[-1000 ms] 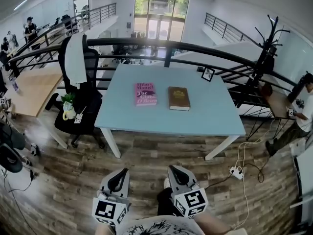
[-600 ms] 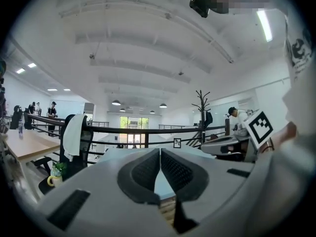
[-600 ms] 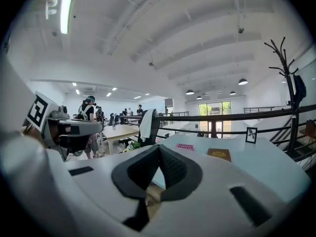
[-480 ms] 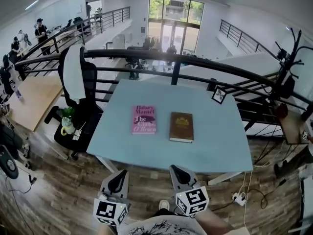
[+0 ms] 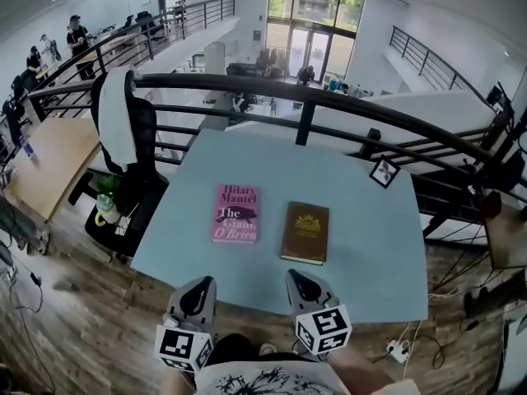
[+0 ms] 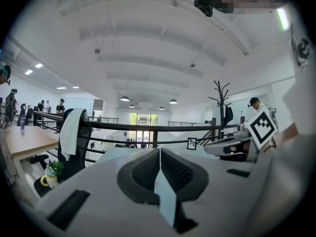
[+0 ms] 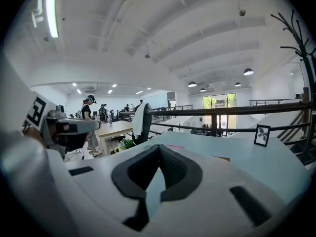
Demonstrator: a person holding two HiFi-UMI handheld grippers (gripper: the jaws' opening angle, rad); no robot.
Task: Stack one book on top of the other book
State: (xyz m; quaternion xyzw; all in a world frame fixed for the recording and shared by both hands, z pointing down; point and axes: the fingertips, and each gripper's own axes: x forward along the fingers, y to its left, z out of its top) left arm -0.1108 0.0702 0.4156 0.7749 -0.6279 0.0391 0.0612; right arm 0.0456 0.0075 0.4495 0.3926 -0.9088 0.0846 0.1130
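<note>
A pink book (image 5: 235,213) and a brown book (image 5: 305,232) lie side by side, a little apart, on the pale blue table (image 5: 387,253). In the head view my left gripper (image 5: 199,287) and right gripper (image 5: 297,281) hover side by side at the table's near edge, short of both books. Both are shut with nothing between the jaws, as the left gripper view (image 6: 159,158) and the right gripper view (image 7: 158,152) show. Slivers of the pink book (image 7: 174,146) and brown book (image 7: 228,158) peek past the right gripper's jaws.
A small framed picture (image 5: 384,171) stands at the table's far right corner. A black railing (image 5: 305,97) runs behind the table. A black office chair with a white cloth (image 5: 122,122) stands at the left, with a potted plant (image 5: 103,208) on its seat. Cables and a power strip (image 5: 400,350) lie on the wooden floor.
Over the last second both grippers and the head camera have come forward from the open floor to the table's near edge; the books loom larger. Both grippers stayed shut.
</note>
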